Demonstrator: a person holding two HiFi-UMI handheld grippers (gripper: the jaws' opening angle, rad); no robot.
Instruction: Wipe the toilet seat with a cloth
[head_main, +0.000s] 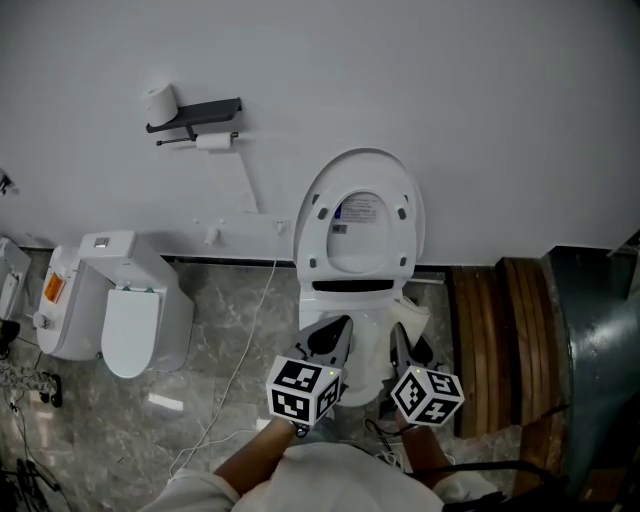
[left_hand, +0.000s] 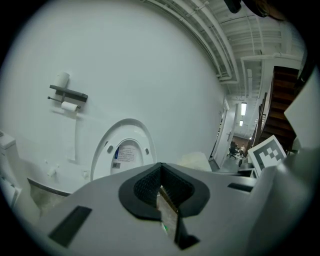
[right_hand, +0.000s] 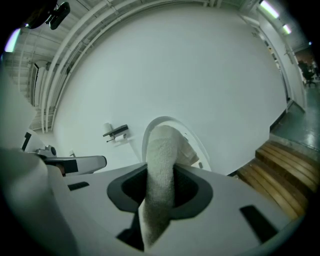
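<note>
Right gripper pinches seemingly terry cloth.

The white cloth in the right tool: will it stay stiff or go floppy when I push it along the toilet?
Probably floppy: the cloth bends over above the right tool rather than standing straight. Its looped, towel-like surface suggests it is light and should grip rather than slide. It may bunch up when pushed.

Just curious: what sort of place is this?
Probably a bathroom, perhaps a test set-up: a toilet standing open, a second toilet beside it, and a paper roll holder on the wall.
</note>
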